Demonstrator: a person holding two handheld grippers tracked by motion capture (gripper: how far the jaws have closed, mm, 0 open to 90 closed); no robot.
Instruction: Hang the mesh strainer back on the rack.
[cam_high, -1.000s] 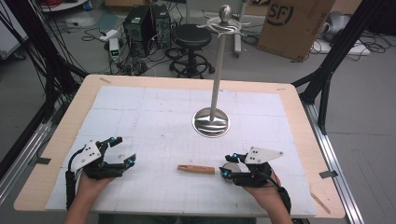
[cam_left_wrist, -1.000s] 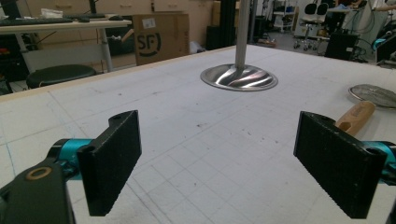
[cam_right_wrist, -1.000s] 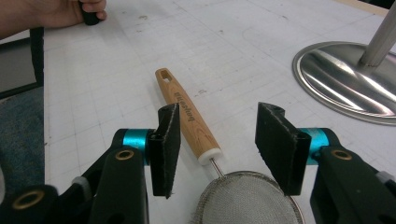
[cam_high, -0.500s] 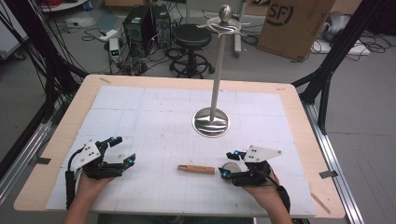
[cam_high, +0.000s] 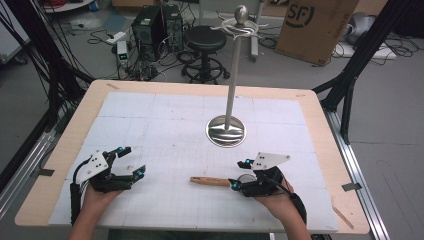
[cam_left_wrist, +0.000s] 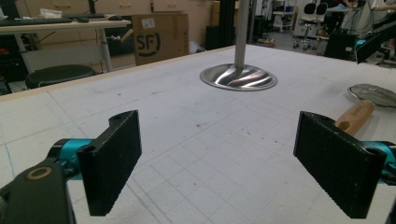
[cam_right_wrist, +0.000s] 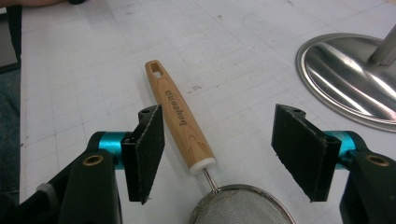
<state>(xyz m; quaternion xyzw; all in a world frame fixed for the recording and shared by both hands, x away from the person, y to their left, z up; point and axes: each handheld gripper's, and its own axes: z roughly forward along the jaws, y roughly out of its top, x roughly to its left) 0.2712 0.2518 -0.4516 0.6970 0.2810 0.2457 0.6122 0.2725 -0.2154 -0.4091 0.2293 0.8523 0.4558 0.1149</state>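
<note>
A: Starting nearest, right side. Right gripper (cam_high: 238, 174) sitting low over the white mat (cam_high: 165, 125), held in the right hand (cam_high: 280, 197). Jaws standing wide apart, having just been opening; pads pressing on nothing.

B: Anything lying between them?

A: Strainer (cam_right_wrist: 187, 135) lying flat on the mat. Wooden handle (cam_right_wrist: 176, 116) running alongside the left pad, close beside it, whether touching hard to tell. Mesh bowl (cam_right_wrist: 240, 207) sitting at the bottom edge of the right gripper view, below the gap.

B: Noting the left side too?

A: Left gripper (cam_high: 134, 160) resting near the front left of the mat, in the left hand (cam_high: 97, 197). Jaws spread wide, gripping nothing, only bare mat lying between the pads (cam_left_wrist: 112, 163). Well apart from the strainer.

B: Moving farther out?

A: Metal stand (cam_high: 227, 131) standing upright past the middle of the mat, round base shining, thin pole rising to hooks and a knob at the top. Strainer lying between stand and front edge, handle pointing toward the left gripper.

B: And beyond the table (cam_high: 320, 107)?

A: Black stool (cam_high: 205, 40), cardboard box (cam_high: 315, 25), cables trailing over the floor.
</note>
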